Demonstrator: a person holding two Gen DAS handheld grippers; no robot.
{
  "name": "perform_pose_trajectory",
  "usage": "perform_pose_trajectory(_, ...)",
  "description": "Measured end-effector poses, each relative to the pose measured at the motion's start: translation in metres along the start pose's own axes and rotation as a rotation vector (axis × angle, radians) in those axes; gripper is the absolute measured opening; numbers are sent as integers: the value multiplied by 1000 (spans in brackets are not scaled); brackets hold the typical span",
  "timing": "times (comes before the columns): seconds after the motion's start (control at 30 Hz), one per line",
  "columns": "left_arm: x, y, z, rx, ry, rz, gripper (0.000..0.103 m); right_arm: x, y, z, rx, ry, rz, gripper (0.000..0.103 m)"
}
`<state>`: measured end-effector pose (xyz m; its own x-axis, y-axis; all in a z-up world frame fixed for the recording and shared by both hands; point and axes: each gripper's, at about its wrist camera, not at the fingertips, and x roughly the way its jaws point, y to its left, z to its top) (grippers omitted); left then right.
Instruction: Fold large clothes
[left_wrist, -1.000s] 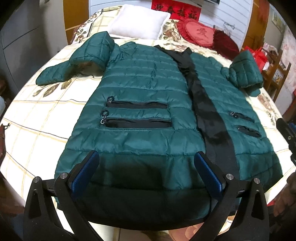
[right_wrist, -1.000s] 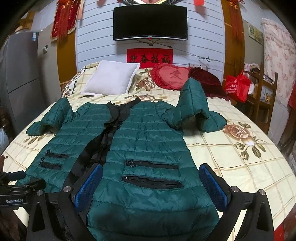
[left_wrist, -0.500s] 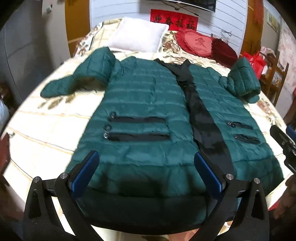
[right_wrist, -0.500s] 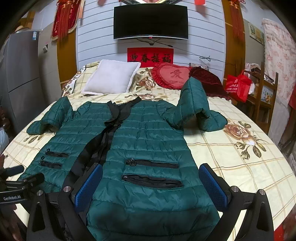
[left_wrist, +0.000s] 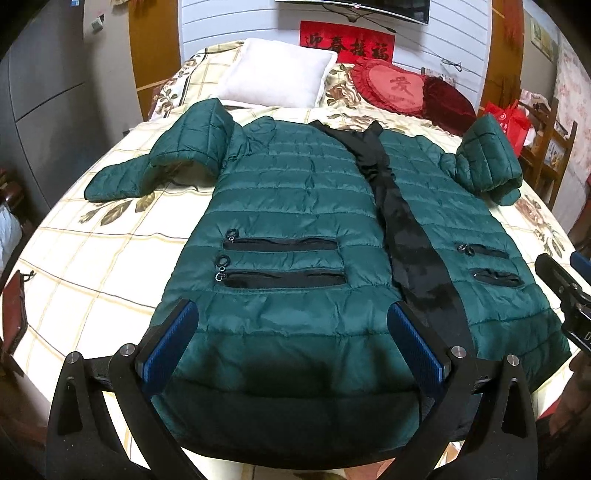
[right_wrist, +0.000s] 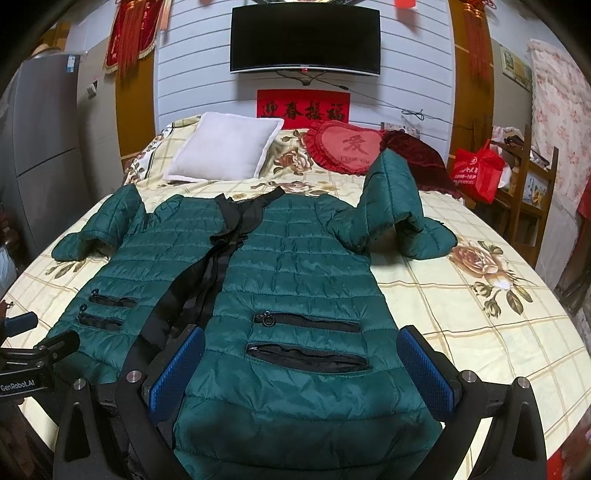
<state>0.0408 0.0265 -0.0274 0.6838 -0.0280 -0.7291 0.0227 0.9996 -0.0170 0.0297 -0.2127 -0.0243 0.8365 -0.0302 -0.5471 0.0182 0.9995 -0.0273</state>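
Observation:
A dark green quilted puffer coat (left_wrist: 295, 206) lies front up on the bed, its black lining showing along the open front. It also shows in the right wrist view (right_wrist: 295, 266). Both sleeves are bent, the left one (left_wrist: 184, 147) and the right one (right_wrist: 391, 206). My left gripper (left_wrist: 291, 343) is open and empty above the coat's left hem. My right gripper (right_wrist: 301, 369) is open and empty above the right hem. Each gripper shows at the edge of the other's view.
The bed has a cream floral checked sheet (right_wrist: 480, 325). A white pillow (right_wrist: 225, 147), a red heart cushion (right_wrist: 347, 147) and a dark red cushion (right_wrist: 417, 158) lie at the head. A wooden chair with a red bag (right_wrist: 480, 170) stands at the right. A grey cabinet (right_wrist: 40, 147) stands at the left.
The left gripper has tilted up and drawn back a little, so more of the bed head and wall shows. The right gripper has barely moved. The coat has not moved.

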Motion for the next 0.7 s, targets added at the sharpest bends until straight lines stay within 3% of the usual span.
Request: perform_pose_trajectory(0.7,-2,0,-6,-40,-22,-54,103,2,-2,-2,5,20,-38,103)
